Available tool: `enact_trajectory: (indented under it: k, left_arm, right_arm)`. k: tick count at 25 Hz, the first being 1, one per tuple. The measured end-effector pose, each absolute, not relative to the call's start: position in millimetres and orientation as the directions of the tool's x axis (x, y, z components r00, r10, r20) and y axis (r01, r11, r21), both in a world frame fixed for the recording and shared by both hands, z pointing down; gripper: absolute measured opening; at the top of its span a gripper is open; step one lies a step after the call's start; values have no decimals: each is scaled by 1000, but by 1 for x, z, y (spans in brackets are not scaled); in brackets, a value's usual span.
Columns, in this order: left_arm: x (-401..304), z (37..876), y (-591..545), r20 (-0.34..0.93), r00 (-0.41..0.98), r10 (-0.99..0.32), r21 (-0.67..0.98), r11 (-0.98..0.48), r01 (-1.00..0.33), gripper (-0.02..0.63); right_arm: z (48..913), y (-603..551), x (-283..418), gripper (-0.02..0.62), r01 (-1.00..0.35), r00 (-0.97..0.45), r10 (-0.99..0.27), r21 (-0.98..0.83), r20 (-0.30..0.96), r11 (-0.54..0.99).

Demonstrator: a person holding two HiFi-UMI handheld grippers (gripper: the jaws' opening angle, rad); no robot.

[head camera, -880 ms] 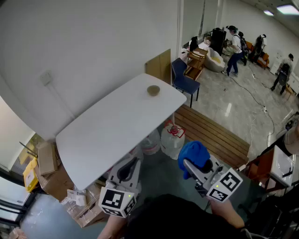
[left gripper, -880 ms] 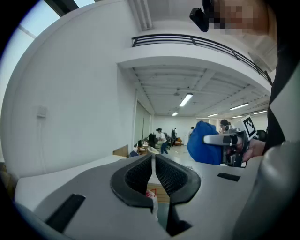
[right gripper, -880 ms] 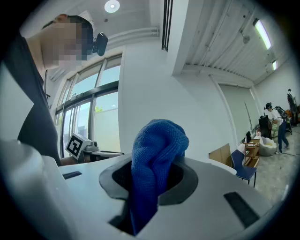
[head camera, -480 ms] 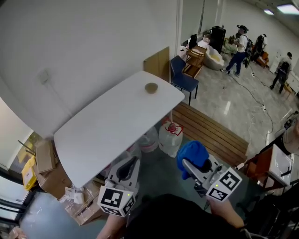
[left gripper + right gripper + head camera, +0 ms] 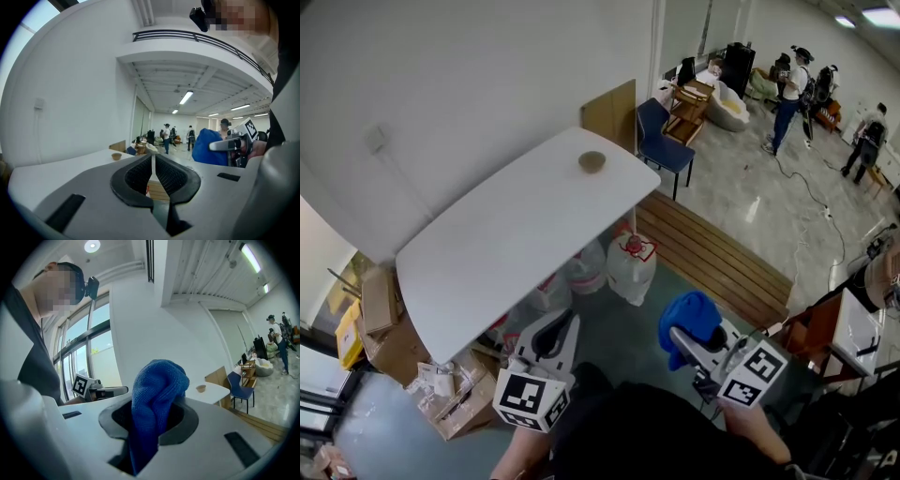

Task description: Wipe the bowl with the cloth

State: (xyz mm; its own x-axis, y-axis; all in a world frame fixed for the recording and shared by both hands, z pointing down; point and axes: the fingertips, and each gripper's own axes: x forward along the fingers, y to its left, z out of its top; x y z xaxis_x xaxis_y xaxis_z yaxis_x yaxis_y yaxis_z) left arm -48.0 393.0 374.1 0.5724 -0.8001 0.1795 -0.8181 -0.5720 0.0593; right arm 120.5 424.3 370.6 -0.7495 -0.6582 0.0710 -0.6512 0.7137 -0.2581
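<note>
The bowl sits on the white table, upper middle of the head view, well apart from both grippers at the bottom edge. The right gripper pinches the blue cloth; the left gripper is pressed together and empty, as only its own view shows. Bowl and table have drifted up-left in the frame since earlier

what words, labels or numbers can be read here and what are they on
No readable text anywhere.
left gripper and right gripper: square black-and-white markers only, no letters.
water jug: red label, too small to read.
</note>
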Motion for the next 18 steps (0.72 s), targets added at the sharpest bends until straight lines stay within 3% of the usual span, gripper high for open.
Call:
enact_trajectory:
  k: [18]
  left_arm:
    - [-50, 376, 225, 187, 607, -772, 63, -607, -792, 35]
  right_arm:
    - [376, 263, 107, 91, -660, -742, -664, -281, 93, 697]
